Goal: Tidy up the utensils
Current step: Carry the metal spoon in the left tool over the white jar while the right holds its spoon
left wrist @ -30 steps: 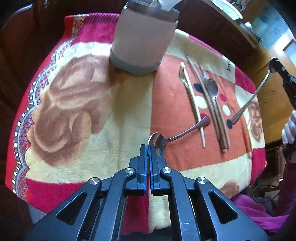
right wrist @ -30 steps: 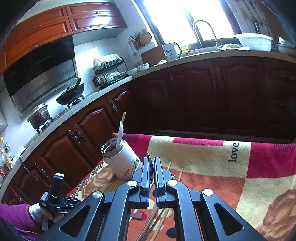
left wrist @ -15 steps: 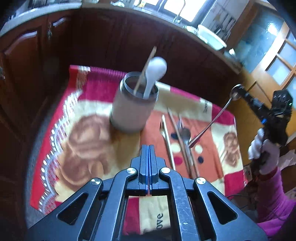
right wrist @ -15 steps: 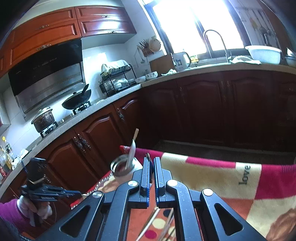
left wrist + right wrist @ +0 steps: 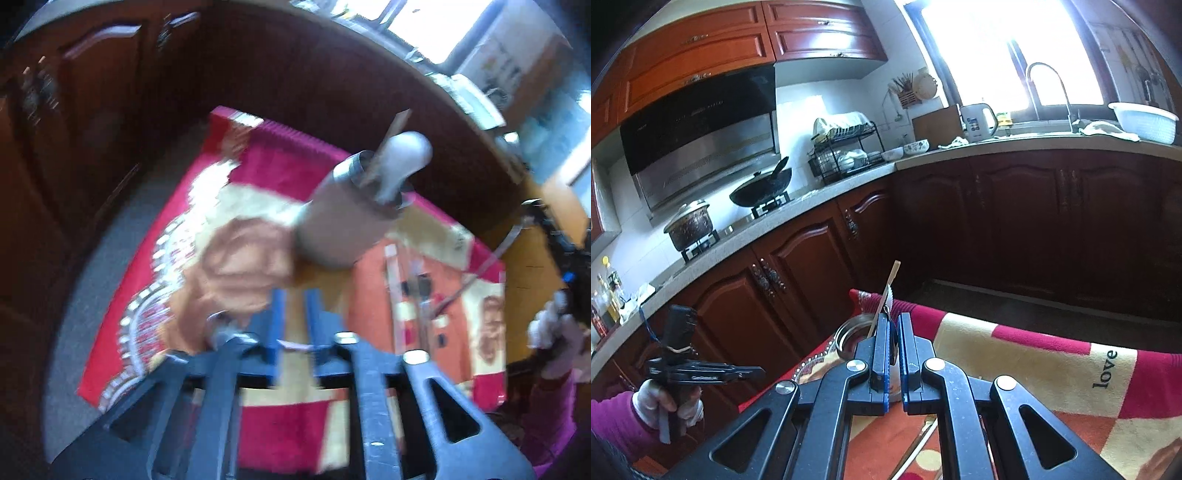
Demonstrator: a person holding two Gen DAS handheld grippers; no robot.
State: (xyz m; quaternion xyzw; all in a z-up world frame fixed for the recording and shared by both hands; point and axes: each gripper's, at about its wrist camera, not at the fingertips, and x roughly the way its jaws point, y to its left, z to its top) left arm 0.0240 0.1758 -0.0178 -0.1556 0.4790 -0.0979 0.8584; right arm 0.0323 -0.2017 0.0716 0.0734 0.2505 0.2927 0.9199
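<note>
1. Your left gripper (image 5: 294, 314) has just been opening; its jaws stand apart with nothing between them. That view is motion-blurred.
2. Utensil holder (image 5: 343, 221) sits at about 1 o'clock from the left fingertips, apart from them, on the blanket (image 5: 258, 417). A white spoon (image 5: 400, 162) and a wooden stick (image 5: 391, 133) stand in it.
3. Your right gripper (image 5: 894, 332) is clamped on a metal spoon (image 5: 491, 258); seen from the left wrist, the spoon hangs in the air at 3 o'clock, handle slanting down over the blanket.
4. Loose cutlery (image 5: 417, 291) lies on the orange patch, at 2 o'clock from the left fingertips.
5. From the right wrist, the holder is at 11 o'clock, just behind the fingertips.
</note>
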